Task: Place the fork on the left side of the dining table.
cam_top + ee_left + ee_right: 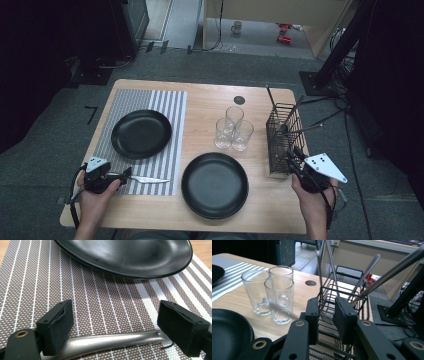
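The wooden desk [200,100] carried a striped placemat [165,107] on its left half, with one black plate [141,133] lying on the mat and a second black plate [215,185] on bare wood near the front edge. Toward the right edge stood a black wire cutlery basket [281,137] with several utensil handles [300,131] leaning out of it, and three clear glasses [234,128] were clustered between the basket and the mat.

A table knife [149,179] lay on the front of the placemat, below the plate on the mat, blade pointing right. The left hand-held gripper [125,174] sat low at the knife's handle [112,338] — its jaws stood wide, released, the handle lying between them with neither pad pressing on it.

The right hand-held gripper [295,159] hung at the front end of the basket — its pads [344,315] stood close together with a narrow gap between them and nothing caught there; the basket's wire rim showed just beyond them.
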A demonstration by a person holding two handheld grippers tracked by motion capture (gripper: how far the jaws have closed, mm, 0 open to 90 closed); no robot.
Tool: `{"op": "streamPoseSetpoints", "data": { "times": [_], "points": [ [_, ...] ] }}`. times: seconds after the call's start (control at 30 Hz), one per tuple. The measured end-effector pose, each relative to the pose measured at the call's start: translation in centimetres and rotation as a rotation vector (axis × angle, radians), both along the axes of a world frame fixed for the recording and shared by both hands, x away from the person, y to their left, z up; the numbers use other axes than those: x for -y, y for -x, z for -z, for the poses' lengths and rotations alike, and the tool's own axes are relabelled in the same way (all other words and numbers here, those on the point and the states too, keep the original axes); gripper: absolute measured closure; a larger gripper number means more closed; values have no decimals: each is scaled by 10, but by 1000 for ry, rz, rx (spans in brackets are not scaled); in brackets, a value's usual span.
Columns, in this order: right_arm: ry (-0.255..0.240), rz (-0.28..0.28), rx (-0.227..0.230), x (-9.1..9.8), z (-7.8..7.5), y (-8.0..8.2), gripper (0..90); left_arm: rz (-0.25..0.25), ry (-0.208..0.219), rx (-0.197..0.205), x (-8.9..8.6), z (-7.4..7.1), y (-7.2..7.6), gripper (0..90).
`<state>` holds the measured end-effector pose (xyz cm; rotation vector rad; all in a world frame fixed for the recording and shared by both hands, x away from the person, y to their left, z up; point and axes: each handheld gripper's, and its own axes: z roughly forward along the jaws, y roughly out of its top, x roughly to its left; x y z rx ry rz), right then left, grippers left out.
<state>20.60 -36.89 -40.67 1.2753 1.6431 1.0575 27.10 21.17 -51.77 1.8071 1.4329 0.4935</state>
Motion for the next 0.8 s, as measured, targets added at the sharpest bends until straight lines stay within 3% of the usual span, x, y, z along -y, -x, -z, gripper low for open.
{"op": "streamPoseSetpoints", "data": {
  "times": [0.33,0.5,0.67,0.8],
  "points": [
    [-32,-4,-8,0,11,19,629,1,4,1,0,0,0,139],
    [-2,-44,-14,-8,13,25,551,0,2,1,0,0,0,140],
    [36,-59,-34,-20,16,18,439,0,1,1,0,0,0,139],
    [55,-47,-17,-25,15,13,503,1,3,1,0,0,0,139]
  ]
}}
